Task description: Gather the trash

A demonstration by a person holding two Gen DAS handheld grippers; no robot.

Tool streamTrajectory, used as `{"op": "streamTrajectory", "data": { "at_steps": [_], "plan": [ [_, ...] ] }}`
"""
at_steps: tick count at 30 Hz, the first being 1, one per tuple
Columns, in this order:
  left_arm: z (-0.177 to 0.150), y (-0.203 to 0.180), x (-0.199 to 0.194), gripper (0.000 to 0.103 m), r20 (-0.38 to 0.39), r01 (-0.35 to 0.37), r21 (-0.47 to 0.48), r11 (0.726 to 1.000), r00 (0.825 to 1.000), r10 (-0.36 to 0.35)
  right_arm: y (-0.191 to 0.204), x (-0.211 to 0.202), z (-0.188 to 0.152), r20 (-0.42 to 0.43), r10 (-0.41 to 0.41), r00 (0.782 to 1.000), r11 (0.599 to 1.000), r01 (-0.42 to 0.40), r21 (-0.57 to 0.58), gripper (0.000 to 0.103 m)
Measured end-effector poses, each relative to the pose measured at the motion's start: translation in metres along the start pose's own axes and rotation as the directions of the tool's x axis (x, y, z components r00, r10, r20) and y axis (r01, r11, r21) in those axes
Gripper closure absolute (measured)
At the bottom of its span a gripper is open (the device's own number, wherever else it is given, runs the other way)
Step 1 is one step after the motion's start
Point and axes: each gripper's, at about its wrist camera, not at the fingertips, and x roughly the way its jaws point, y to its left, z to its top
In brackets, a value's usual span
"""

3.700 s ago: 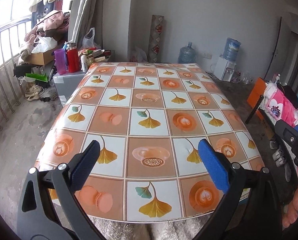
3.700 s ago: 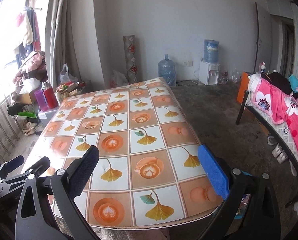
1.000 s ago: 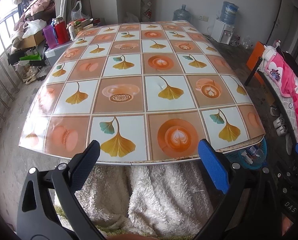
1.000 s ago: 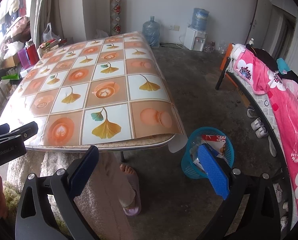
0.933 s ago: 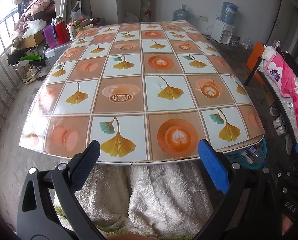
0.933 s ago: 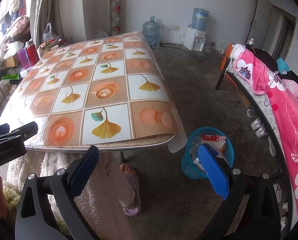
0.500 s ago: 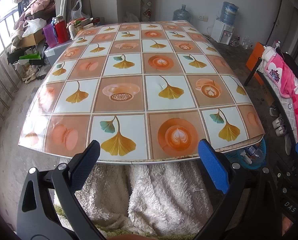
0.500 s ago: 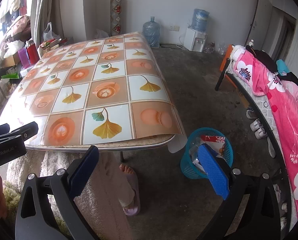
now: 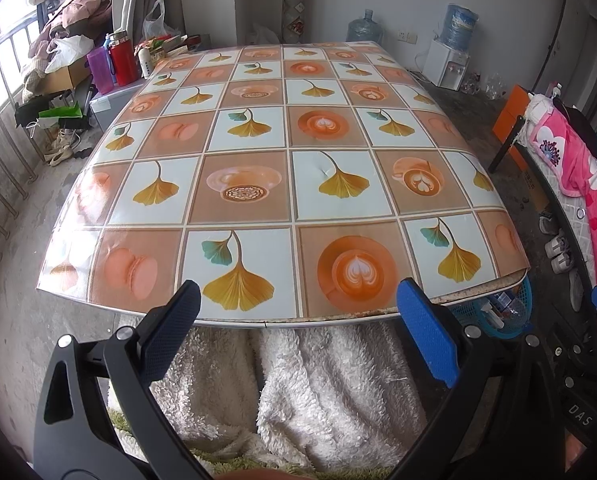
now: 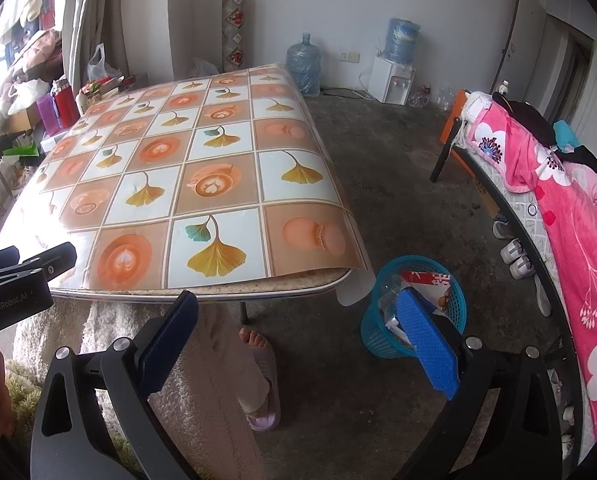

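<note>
A blue mesh trash basket [image 10: 452,300] stands on the floor by the table's near right corner, holding wrappers and a plastic bottle; its rim shows in the left wrist view [image 9: 516,330]. My left gripper [image 9: 298,332] is open and empty, above the table's near edge. My right gripper [image 10: 298,340] is open and empty, held over the floor to the left of the basket. The table [image 9: 258,152] has a tiled leaf-and-coffee cloth with no loose items on it.
A bed with a pink flowered blanket [image 10: 558,208] runs along the right. Shoes [image 10: 514,258] lie beside it. A water dispenser [image 10: 394,68] and bottle [image 10: 303,66] stand at the back wall. Clutter and flasks [image 9: 116,60] sit at the left. My leg in white fleece and a slipper [image 10: 264,364] is below.
Both views have lifted and tilted slightly since half a second ago; the scene is nearly the same. Both grippers stay open.
</note>
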Motion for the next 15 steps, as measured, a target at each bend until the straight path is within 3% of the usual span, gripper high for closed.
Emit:
{"op": "streamTrajectory", "data": {
  "at_steps": [15],
  "plan": [
    [-0.0003,0.0002,-0.0007,0.009,-0.001,0.0,-0.001,1.0,1.0,0.0,-0.0001,-0.0003,-0.0011,0.0,-0.001,1.0,1.0,0.001,0.0,0.006]
  ]
}}
